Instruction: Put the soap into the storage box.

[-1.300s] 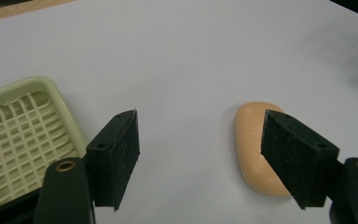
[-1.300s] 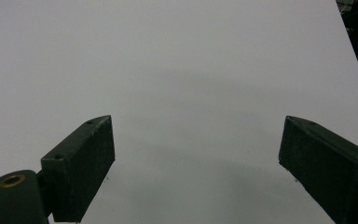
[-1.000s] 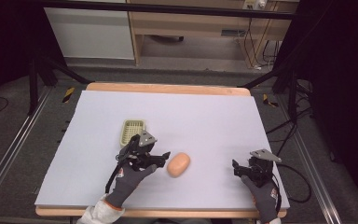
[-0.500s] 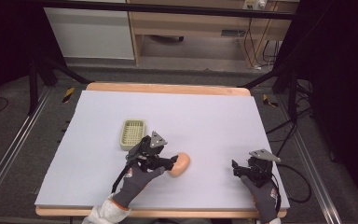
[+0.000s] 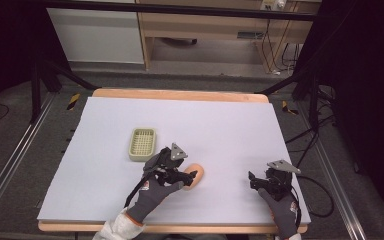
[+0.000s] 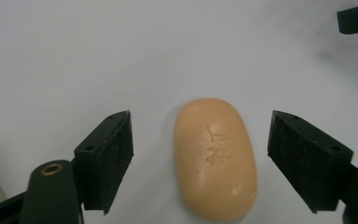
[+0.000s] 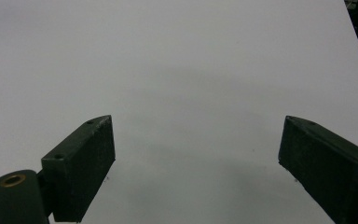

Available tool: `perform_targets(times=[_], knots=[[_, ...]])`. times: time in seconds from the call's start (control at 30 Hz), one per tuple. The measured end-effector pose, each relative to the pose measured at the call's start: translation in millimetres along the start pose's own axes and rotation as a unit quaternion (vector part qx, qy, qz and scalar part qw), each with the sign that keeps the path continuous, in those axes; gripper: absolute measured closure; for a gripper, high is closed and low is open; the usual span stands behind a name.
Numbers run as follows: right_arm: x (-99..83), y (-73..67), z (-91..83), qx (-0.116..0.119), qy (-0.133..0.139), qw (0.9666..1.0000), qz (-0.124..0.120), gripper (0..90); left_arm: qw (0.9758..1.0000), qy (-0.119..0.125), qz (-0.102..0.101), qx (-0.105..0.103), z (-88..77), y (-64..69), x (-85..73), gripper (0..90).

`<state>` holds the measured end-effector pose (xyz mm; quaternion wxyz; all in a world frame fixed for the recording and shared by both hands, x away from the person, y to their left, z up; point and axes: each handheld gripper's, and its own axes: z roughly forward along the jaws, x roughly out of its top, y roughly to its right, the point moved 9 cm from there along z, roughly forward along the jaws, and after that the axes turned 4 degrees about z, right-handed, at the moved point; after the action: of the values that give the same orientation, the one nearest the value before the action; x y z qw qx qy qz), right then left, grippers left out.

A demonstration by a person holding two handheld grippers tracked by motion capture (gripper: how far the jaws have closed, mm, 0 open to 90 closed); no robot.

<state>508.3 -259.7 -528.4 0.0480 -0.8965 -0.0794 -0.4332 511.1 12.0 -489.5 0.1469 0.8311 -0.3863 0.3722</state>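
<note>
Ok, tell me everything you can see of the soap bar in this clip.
The soap is a peach-orange oval bar, smooth and rounded, with a faint stamped mark on its top face and a few tiny pale specks. It looks whole and dry. It lies flat on the white table, near the front edge, right of the green dish. The open left gripper straddles it, a jaw on each side with a gap to each; nothing but the table touches it.
</note>
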Motion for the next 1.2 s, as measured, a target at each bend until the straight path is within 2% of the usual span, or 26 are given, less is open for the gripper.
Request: perform_targets(times=[0.57,1.2], knots=[[-0.6,-0.6,0.7,0.002,-0.002,1.0000,0.001,10.9,0.9993,-0.037,0.009,-0.005,21.8,8.1,-11.1,19.4],[-1.4,-1.1,1.5,0.002,-0.006,1.0000,0.000,10.9,0.9976,-0.067,0.016,-0.006,40.7,14.3,-22.6,21.2]])
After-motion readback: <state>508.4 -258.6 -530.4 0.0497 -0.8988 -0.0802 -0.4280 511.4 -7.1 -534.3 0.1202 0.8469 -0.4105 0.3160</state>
